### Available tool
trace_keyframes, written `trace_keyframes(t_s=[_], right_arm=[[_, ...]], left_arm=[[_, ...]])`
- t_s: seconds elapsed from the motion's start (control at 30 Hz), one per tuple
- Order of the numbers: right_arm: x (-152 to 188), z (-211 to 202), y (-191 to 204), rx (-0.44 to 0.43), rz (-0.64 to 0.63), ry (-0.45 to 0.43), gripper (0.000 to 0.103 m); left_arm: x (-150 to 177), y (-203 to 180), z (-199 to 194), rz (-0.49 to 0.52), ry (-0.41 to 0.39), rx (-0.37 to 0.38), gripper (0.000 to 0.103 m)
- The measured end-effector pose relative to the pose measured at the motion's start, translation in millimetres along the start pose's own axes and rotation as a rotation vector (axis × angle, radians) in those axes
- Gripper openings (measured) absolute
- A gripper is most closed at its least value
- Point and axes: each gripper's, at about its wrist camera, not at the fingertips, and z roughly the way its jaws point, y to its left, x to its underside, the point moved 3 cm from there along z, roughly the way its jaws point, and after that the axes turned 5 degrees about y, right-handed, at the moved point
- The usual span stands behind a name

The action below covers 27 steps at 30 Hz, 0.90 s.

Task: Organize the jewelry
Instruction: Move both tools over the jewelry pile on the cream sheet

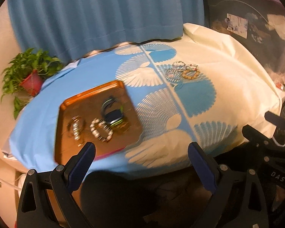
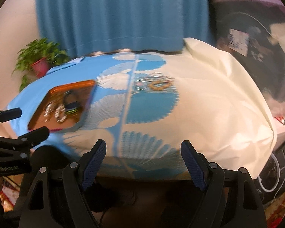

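Note:
An orange tray [image 1: 89, 98] lies on the blue side of the table and holds several bracelets: a white bead bracelet [image 1: 101, 130], a silver one [image 1: 76, 128] and dark bangles [image 1: 112, 112]. It also shows in the right wrist view [image 2: 53, 92]. A pile of loose bracelets [image 1: 183, 70] lies farther back on the cloth, with a gold beaded ring [image 2: 160, 85] among them. My left gripper [image 1: 141, 152] is open and empty near the table's front edge, by the tray. My right gripper [image 2: 143, 150] is open and empty at the front edge.
A patterned blue and cream tablecloth [image 1: 228, 87] covers the table. A potted plant [image 1: 31, 76] stands at the back left. A blue curtain [image 1: 104, 9] hangs behind. A dark cluttered bin [image 1: 256, 28] sits at the right. Cables [image 2: 271, 174] lie at lower right.

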Motion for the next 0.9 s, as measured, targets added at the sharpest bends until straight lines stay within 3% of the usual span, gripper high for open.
trace_keyframes(t_s=[0.33,0.53,0.73,0.9], right_arm=[[-59,56,-69,0.053,0.089,-0.009,0.081],[-104,125,-96,0.037,0.125,0.025,0.081],[-141,195,-113,-0.016,0.171,0.082,0.081],[-158,237,-109,-0.004,0.135,0.123,0.081]], left_arm=[[-92,-23,65,-0.023,0.016,0.011,0.096],[-154,-39,140,-0.044,0.085,0.04,0.096],[-178,-41,209,-0.067,0.17,0.047,0.096],[-185,-38,250,-0.057,0.212,0.028,0.096]])
